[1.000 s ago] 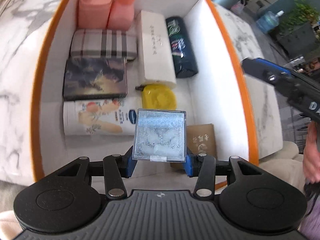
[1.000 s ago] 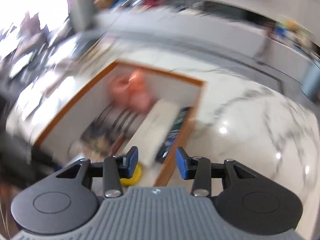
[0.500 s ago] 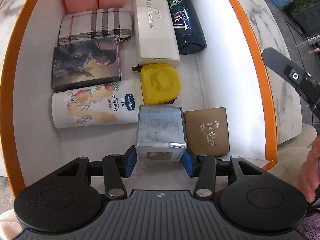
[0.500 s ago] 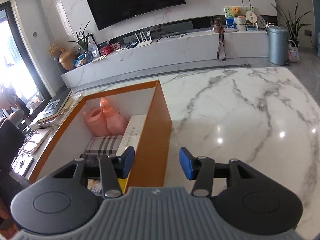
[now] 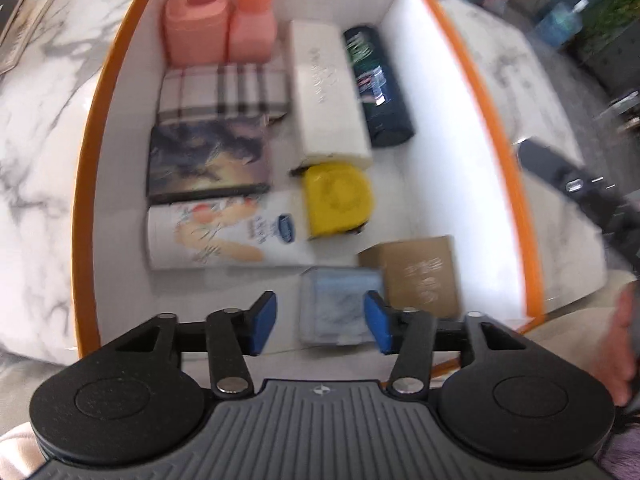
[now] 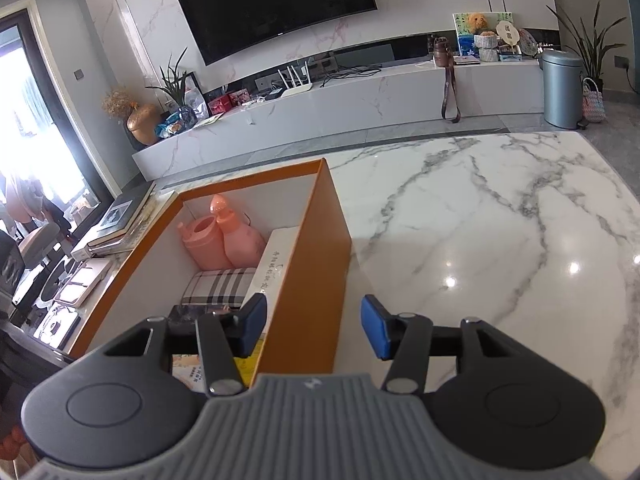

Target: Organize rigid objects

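Left wrist view: the clear box (image 5: 340, 304) is set in the orange box (image 5: 496, 136), lower centre, beside packed items. The left gripper (image 5: 320, 322) is closing, pads clear; the right gripper (image 6: 314, 326) is held apart and empty, so little is left.

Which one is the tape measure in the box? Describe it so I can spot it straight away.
Look inside the orange-rimmed box on the marble table. Below the end of the long white case, right of the lotion tube, sits the tape measure: the only bright yellow, rounded thing there.
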Demonstrator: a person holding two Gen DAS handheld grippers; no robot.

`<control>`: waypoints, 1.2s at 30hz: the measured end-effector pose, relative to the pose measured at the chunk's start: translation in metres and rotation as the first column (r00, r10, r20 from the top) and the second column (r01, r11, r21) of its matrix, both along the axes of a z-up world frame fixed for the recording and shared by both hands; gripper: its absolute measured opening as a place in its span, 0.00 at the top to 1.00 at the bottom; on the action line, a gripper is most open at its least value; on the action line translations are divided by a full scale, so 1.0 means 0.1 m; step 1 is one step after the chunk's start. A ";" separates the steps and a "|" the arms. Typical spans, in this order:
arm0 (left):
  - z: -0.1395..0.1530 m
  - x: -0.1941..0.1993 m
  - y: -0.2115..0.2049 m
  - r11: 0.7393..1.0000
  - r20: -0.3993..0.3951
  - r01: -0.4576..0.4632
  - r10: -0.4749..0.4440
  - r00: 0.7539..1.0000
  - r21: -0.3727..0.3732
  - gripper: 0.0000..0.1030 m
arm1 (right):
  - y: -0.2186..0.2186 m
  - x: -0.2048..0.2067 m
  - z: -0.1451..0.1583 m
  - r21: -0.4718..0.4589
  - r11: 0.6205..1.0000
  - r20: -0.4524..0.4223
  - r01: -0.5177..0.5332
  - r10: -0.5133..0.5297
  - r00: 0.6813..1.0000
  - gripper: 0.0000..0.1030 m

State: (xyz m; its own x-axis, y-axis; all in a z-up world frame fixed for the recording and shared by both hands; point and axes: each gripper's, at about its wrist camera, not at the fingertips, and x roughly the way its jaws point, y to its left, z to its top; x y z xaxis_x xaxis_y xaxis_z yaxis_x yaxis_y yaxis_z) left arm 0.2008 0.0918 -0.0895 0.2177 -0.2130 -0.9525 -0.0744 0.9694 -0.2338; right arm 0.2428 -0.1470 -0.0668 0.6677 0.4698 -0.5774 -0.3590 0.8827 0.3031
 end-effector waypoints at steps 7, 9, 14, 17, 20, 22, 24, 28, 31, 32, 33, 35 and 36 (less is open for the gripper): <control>-0.03 -0.19 0.11 0.992 -0.009 -0.055 0.054 0.998 -0.116 0.58 | 0.05 -0.06 0.00 -0.015 1.000 0.005 -0.012 0.012 1.000 0.48; -0.03 -0.21 0.11 0.991 0.009 -0.063 0.065 0.998 -0.118 0.58 | 0.06 -0.08 0.00 -0.017 1.000 0.001 -0.016 0.016 1.000 0.48; 0.19 -0.38 0.13 0.986 0.123 -0.086 0.104 0.987 -0.144 0.58 | 0.05 -0.20 0.09 -0.014 1.000 -0.005 -0.001 0.001 1.000 0.48; 0.50 -0.59 0.09 0.986 0.267 -0.072 0.111 0.957 -0.152 0.58 | 0.02 -0.33 0.20 -0.013 1.000 -0.008 0.013 -0.013 1.000 0.45; 0.78 -0.75 -0.05 0.988 0.397 -0.096 0.137 0.907 -0.122 0.55 | 0.02 -0.50 0.37 -0.019 1.000 0.000 0.025 -0.025 1.000 0.40; 1.00 -0.88 -0.09 0.988 0.470 -0.119 0.152 0.870 -0.099 0.53 | 0.03 -0.65 0.50 -0.020 1.000 0.020 0.024 -0.023 1.000 0.39; 1.23 -1.02 -0.16 0.990 0.559 -0.134 0.140 0.817 -0.053 0.48 | 0.05 -0.81 0.65 -0.031 0.999 0.048 0.026 -0.025 0.999 0.38; 1.53 -1.38 -0.34 0.982 0.699 -0.166 0.054 0.713 0.094 0.37 | 0.06 -1.15 0.95 -0.042 0.998 0.097 0.044 -0.039 0.994 0.32; 1.66 -1.59 -0.40 0.977 0.733 -0.173 0.026 0.680 0.126 0.37 | 0.04 -1.41 1.13 -0.032 0.998 0.136 0.049 -0.044 0.990 0.29; 1.67 -1.65 -0.42 0.973 0.748 -0.185 0.021 0.664 0.137 0.35 | 0.03 -1.49 1.17 -0.034 0.998 0.148 0.051 -0.045 0.988 0.28; 1.69 -1.71 -0.42 0.967 0.763 -0.204 0.015 0.647 0.154 0.31 | 0.03 -1.56 1.21 -0.039 0.998 0.159 0.057 -0.050 0.986 0.28; 1.70 -1.84 -0.46 0.948 0.792 -0.253 0.003 0.611 0.191 0.21 | 0.02 -1.68 1.27 -0.044 0.996 0.174 0.073 -0.065 0.983 0.25; 1.69 -1.89 -0.46 0.939 0.804 -0.277 0.001 0.595 0.203 0.14 | 0.02 -1.73 1.29 -0.045 0.996 0.178 0.081 -0.072 0.981 0.22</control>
State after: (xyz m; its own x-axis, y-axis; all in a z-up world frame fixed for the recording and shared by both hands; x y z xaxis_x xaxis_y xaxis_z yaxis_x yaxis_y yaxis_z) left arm 0.0114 0.0461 0.0799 0.9074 0.1275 -0.4005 -0.1364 0.9906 0.0065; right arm 0.0696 -0.1449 0.0623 0.7935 0.3861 -0.4703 -0.3336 0.9225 0.1943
